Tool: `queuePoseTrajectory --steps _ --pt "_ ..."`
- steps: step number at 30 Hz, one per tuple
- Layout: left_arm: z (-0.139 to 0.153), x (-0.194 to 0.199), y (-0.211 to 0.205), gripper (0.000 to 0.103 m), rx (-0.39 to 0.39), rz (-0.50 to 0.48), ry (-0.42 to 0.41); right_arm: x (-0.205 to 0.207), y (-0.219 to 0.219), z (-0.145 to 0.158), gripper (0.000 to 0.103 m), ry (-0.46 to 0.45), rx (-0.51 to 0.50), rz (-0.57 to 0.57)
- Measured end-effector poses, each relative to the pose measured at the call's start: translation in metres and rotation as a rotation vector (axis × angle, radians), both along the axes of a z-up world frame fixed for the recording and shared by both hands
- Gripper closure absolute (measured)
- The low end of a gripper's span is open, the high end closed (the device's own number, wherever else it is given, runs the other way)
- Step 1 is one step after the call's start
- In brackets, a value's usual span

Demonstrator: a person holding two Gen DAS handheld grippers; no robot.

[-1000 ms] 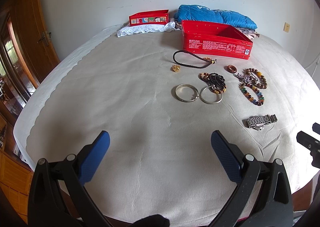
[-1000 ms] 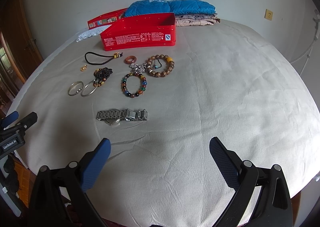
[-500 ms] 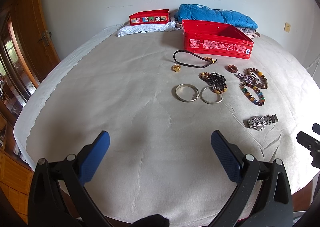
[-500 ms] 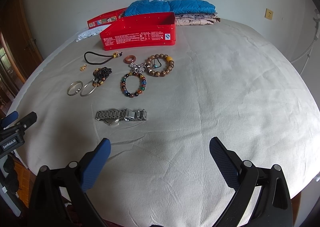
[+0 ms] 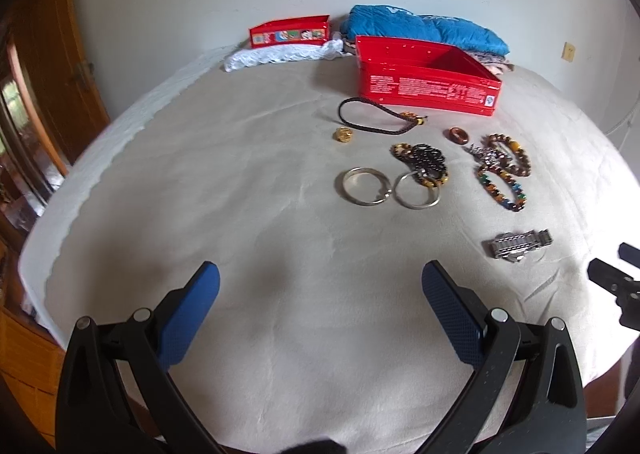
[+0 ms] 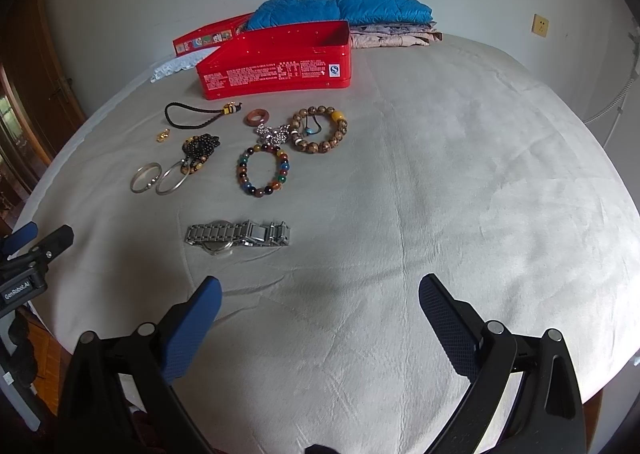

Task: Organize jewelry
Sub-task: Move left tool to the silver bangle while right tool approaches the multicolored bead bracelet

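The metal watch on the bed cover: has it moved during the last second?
No. In the right wrist view the metal watch lies in the same place, below the multicoloured bead bracelet and nearer than the red tin; only the camera shifted slightly.

Home bedroom: cloth-covered bed, folded bedding at wall, wooden door.

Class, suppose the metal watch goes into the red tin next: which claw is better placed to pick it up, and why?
Probably the right claw. The metal watch lies just ahead of its left finger; from the left claw it sits far off to the right. Both claws are open and empty. The red tin stands open behind the jewelry.
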State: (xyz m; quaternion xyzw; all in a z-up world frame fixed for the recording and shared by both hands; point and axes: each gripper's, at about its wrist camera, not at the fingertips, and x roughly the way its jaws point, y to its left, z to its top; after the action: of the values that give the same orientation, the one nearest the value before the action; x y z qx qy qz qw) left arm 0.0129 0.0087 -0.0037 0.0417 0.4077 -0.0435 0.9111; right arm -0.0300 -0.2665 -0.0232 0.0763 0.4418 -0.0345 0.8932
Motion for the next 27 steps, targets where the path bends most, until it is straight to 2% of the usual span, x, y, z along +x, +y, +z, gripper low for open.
queuePoseTrajectory --steps 3,9,12,14,16,21,27 --pt "-0.005 0.012 0.007 0.003 -0.052 -0.012 0.051 0.007 -0.007 0.0 0.004 0.003 0.027 0.013" --pt "-0.014 0.046 0.004 0.004 -0.066 -0.029 0.124 0.031 -0.022 -0.002 0.004 0.028 0.121 0.048" --pt "-0.016 0.062 -0.001 0.011 -0.075 -0.055 0.156 0.043 -0.03 -0.001 0.011 0.04 0.175 0.054" --pt "-0.02 0.076 -0.006 0.025 -0.082 -0.064 0.202 0.051 -0.031 0.0 0.016 0.051 0.18 0.061" --pt "-0.024 0.085 -0.009 0.025 -0.071 -0.067 0.225 0.055 -0.03 -0.001 0.02 0.062 0.192 0.075" --pt "-0.033 0.103 -0.015 0.025 -0.065 -0.085 0.269 0.069 -0.008 -0.014 0.03 0.15 0.238 0.198" --pt "-0.036 0.107 -0.014 0.025 -0.075 -0.091 0.291 0.084 0.009 -0.022 0.031 0.198 0.222 0.252"
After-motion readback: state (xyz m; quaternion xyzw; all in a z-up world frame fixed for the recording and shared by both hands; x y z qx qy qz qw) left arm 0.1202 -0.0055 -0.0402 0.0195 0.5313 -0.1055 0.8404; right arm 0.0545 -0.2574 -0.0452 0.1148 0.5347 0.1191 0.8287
